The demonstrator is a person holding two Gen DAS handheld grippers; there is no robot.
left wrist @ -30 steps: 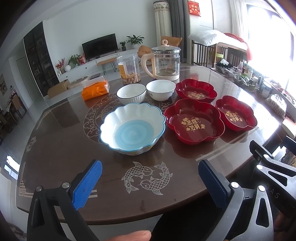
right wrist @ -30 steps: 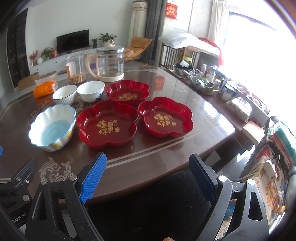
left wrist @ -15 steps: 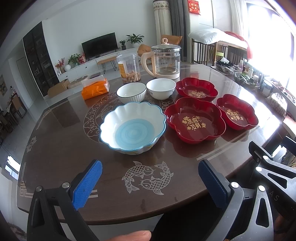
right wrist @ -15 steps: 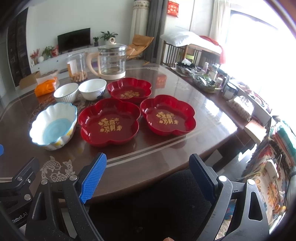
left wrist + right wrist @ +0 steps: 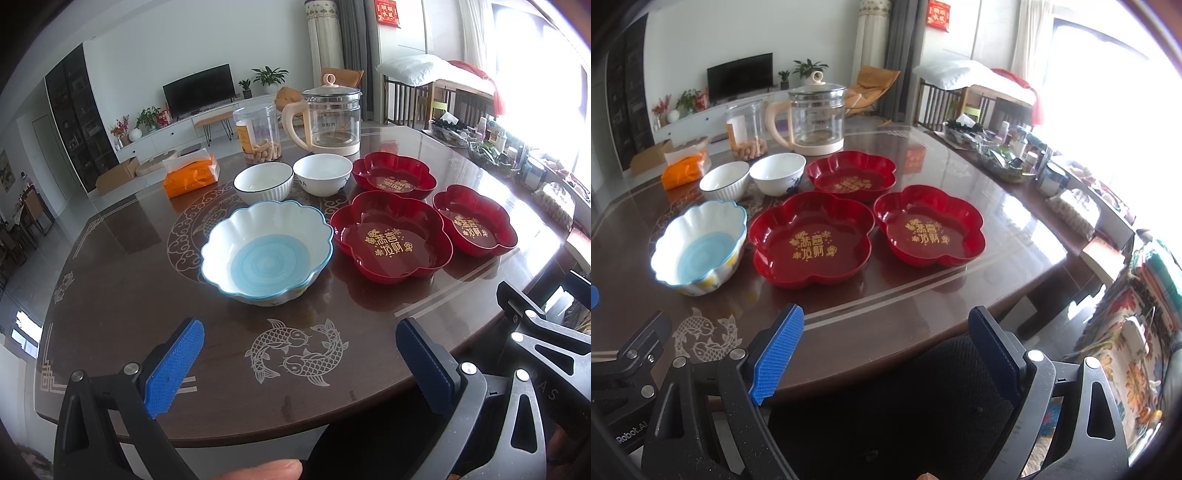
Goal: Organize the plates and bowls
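Observation:
A scalloped white bowl with a blue centre (image 5: 266, 254) (image 5: 701, 247) sits near the table's front. Behind it stand two small white bowls, a ribbed one (image 5: 263, 181) (image 5: 724, 181) and a plain one (image 5: 322, 173) (image 5: 778, 173). Three red flower-shaped plates lie to the right: a large one (image 5: 391, 238) (image 5: 810, 238), one further right (image 5: 474, 221) (image 5: 929, 225) and one behind (image 5: 393, 177) (image 5: 851, 175). My left gripper (image 5: 299, 354) hangs open and empty over the front edge, short of the scalloped bowl. My right gripper (image 5: 886, 343) is open and empty, in front of the red plates.
On the dark wooden table (image 5: 110, 295) stand a glass kettle (image 5: 332, 122), a clear snack jar (image 5: 258, 134) and an orange tissue pack (image 5: 192, 175) at the back. A cluttered tray of bottles (image 5: 1004, 147) lines the far right side. A dark chair seat (image 5: 905, 406) lies below.
Both grippers have crept slightly forward toward the dishes, so these look a little closer. Nothing on the table has moved, and both jaws stay open.

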